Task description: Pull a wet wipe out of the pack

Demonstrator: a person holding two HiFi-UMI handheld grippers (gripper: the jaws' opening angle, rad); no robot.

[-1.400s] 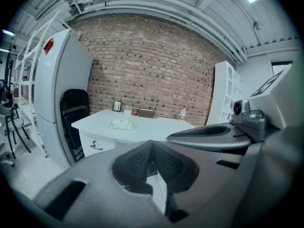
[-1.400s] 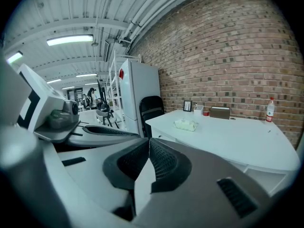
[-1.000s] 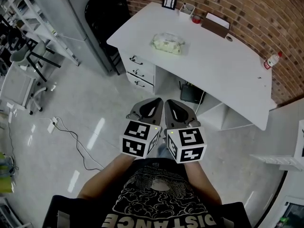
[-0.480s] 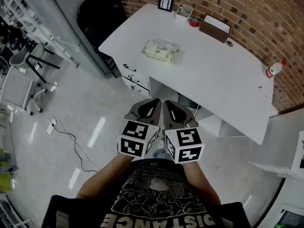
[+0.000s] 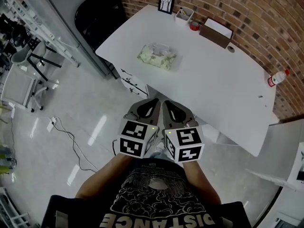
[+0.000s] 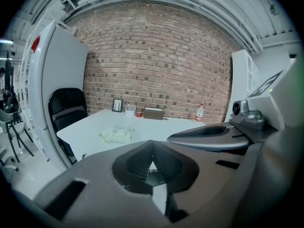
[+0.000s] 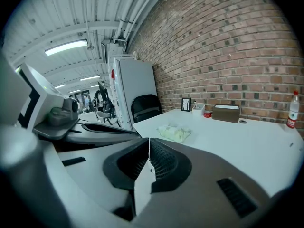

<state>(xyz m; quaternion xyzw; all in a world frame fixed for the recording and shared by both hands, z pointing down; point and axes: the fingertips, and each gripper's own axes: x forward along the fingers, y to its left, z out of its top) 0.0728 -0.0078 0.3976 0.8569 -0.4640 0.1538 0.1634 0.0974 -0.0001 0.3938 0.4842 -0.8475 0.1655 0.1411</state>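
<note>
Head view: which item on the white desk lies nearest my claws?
The wet wipe pack, lying alone in the middle of the desk. The picture frame, brown box and bottle stand farther back by the brick wall.

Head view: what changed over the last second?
The table and the wet wipe pack slid down and left in the frame, closer to the grippers, so the person seems to be stepping up to the table. Nothing was grasped or released. The left gripper and right gripper stay shut, empty and side by side, and the pack lies untouched.
</note>
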